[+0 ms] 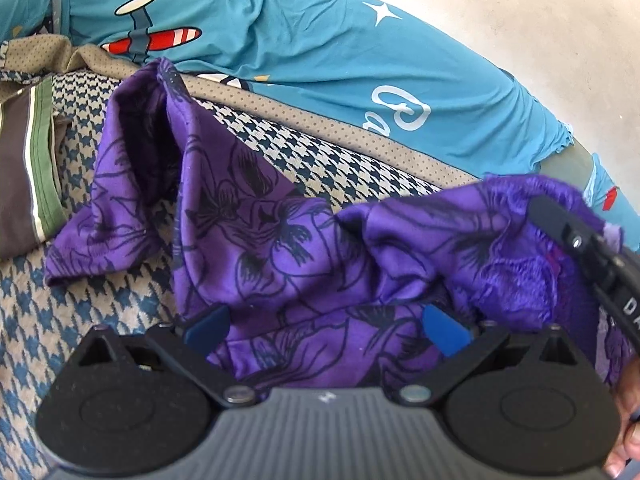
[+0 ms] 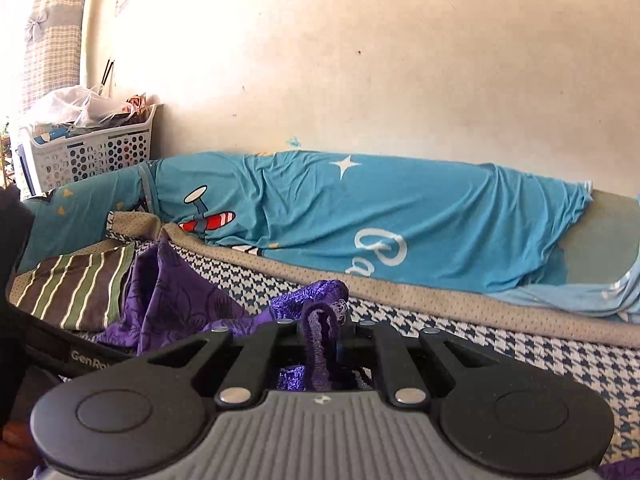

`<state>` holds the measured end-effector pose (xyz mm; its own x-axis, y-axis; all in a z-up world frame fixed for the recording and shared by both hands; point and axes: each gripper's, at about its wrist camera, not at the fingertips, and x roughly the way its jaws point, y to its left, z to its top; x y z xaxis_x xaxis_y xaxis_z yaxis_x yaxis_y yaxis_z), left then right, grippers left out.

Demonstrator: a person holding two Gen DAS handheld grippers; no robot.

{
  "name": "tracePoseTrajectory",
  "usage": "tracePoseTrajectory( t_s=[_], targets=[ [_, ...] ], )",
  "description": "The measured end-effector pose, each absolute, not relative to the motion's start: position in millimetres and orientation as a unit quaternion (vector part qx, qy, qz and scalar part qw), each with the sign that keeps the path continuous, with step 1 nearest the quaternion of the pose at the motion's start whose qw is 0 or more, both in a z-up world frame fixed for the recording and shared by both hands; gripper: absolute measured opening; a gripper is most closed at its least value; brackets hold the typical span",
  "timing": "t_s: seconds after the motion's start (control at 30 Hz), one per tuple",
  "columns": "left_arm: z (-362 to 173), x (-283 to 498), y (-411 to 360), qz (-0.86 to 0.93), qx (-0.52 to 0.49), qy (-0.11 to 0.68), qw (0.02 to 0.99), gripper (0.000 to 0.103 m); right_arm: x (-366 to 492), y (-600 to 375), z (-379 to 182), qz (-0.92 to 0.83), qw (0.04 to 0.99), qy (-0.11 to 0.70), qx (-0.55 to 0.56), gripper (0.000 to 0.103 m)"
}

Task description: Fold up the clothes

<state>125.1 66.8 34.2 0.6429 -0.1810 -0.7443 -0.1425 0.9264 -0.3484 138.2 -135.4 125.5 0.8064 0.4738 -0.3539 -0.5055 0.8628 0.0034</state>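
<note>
Right gripper [image 2: 325, 340] fingers pinched tight on the gathered waistband of the purple floral garment [image 1: 280, 240], lifting that edge; left gripper [image 1: 326, 330] blue fingers [image 1: 446, 330] spread apart, purple cloth lying loose between them. Garment is crumpled on the houndstooth bedcover [image 1: 52, 312], striped folded cloth [image 2: 80, 288] just beside, teal printed sheet [image 2: 380, 216] behind against the wall [image 2: 360, 60].

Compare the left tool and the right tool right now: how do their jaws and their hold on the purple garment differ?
The left tool has its jaws spread wide, while the right tool is shut.

The purple garment lies loosely between the left tool's blue pads, unpinched; the right tool clamps a bunched, gathered edge of it.

In its own view, the left tool looks down at the houndstooth cover; the right tool looks more level, toward the wall.

Both are at the same garment.
</note>
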Motion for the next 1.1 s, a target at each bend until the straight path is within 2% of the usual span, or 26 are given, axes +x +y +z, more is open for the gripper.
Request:
tracePoseTrajectory(
  t_s=[0.33,0.57,0.9,1.0,1.1],
  targets=[
    [32.4,134.6,67.7,0.018,-0.201,0.419,0.885,0.103,192.4,-102.3,143.9,0.258,0.952,0.13,-0.1,0.009],
    [30.3,142.0,73.2,0.047,-0.204,0.419,0.884,0.103,256.7,-97.3,153.1,0.247,0.959,0.13,-0.055,0.009],
    [12.6,144.7,59.7,0.057,-0.199,0.464,0.861,0.103,330.5,-78.9,96.6,0.22,0.956,0.187,-0.051,0.009],
    [9.9,144.6,54.0,0.062,-0.185,0.468,0.862,0.103,342.9,-77.8,79.1,0.211,0.951,0.218,-0.055,0.013],
    [9.4,143.9,47.5,0.065,-0.167,0.47,0.864,0.103,342.9,-87.4,78.3,0.215,0.95,0.221,-0.043,0.028]
  ],
)
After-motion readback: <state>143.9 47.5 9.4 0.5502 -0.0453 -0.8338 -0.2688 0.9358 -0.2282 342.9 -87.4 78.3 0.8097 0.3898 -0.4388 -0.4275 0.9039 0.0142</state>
